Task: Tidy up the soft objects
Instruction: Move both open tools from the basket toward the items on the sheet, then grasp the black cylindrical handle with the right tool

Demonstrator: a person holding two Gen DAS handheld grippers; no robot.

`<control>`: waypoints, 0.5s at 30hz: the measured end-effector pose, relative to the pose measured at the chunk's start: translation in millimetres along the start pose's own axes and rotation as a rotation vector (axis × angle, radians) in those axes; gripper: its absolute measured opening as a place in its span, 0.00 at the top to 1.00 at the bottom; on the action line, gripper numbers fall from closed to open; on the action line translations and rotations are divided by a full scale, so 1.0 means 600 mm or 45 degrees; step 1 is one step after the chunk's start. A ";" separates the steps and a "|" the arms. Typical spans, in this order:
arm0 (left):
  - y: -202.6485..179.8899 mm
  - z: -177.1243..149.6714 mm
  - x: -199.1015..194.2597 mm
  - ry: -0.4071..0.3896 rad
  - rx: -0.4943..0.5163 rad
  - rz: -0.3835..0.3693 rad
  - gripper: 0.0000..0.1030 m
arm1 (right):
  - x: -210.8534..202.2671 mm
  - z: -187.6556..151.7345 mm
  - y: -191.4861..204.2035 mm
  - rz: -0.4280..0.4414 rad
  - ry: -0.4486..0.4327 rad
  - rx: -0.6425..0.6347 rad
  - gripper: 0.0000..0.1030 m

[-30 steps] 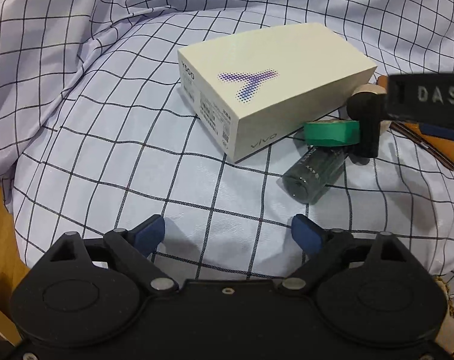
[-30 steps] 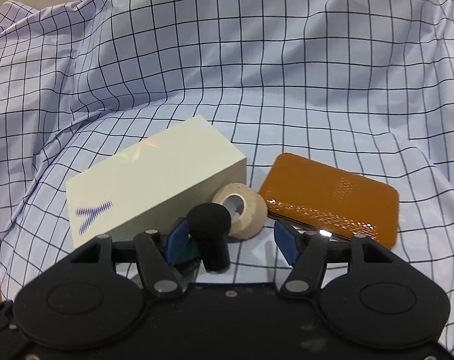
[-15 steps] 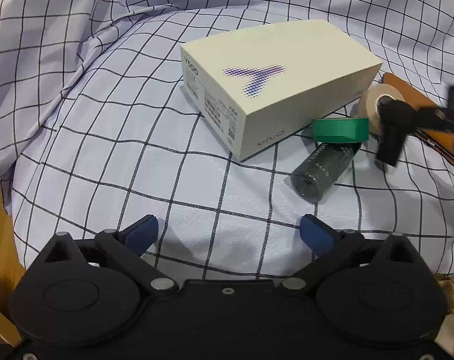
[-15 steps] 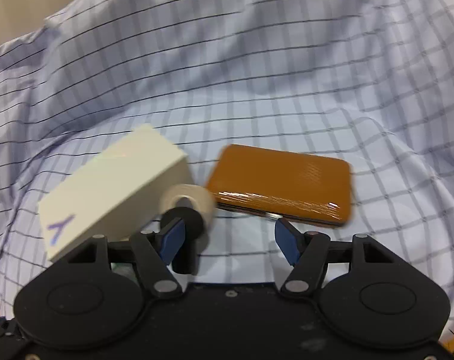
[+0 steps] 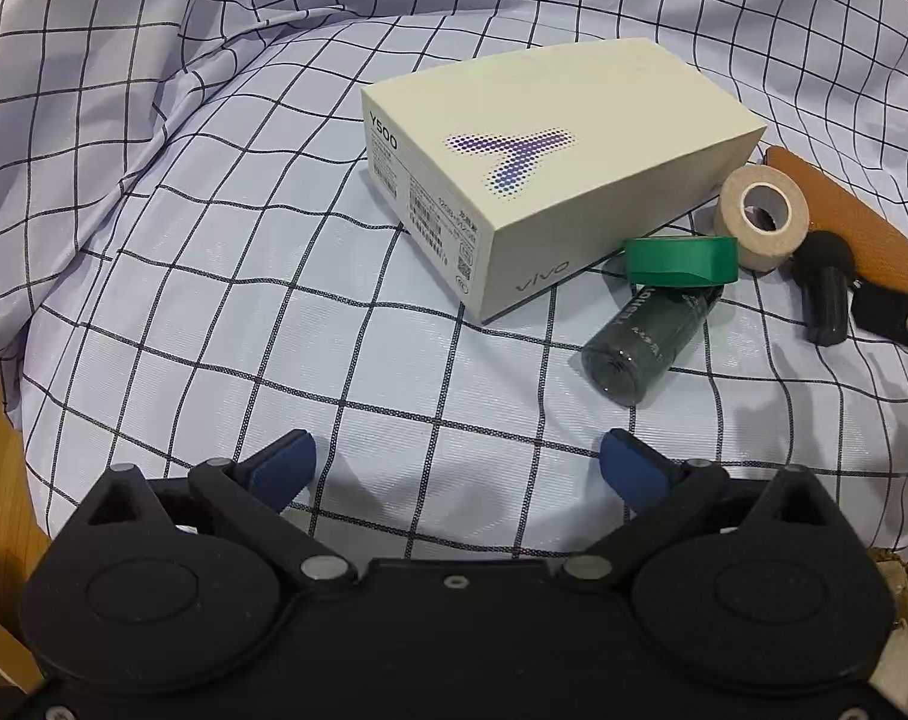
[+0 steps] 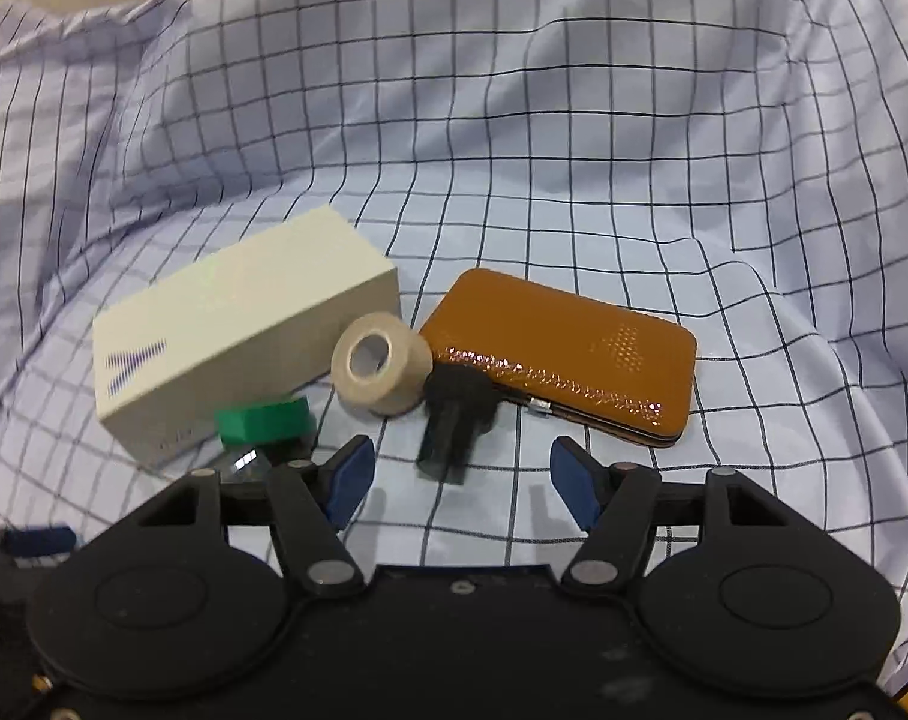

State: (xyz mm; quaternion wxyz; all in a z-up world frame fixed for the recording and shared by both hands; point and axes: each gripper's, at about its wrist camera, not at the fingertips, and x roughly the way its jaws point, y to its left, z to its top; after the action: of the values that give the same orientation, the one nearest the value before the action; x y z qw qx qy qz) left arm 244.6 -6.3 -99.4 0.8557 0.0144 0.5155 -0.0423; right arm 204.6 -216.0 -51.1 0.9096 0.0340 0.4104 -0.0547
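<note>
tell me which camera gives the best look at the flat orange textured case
The right wrist view: the flat orange textured case shows whole, its top and clasp edge unobstructed. In the left wrist view only a strip of it shows at the frame edge, behind the beige tape roll.

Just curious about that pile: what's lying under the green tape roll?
The green tape roll rests on the neck end of a dark bottle lying on the checked cloth, leaning against the vivo phone box. The bottle's cap is covered by the roll, so it can't be seen.
</note>
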 end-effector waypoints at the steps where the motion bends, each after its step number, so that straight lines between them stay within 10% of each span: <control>1: 0.000 0.000 0.000 0.000 0.001 0.000 0.03 | 0.000 -0.002 0.001 -0.001 0.001 -0.009 0.38; 15: -0.001 -0.001 0.001 -0.002 -0.004 0.002 0.04 | 0.013 -0.025 -0.019 -0.036 -0.041 -0.368 0.39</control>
State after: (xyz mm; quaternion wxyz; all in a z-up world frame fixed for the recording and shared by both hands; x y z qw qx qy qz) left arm 244.5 -6.9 -100.4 0.8562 0.0135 0.5149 -0.0410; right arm 197.0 -226.2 -67.1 0.9107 -0.1041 0.3997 -0.0083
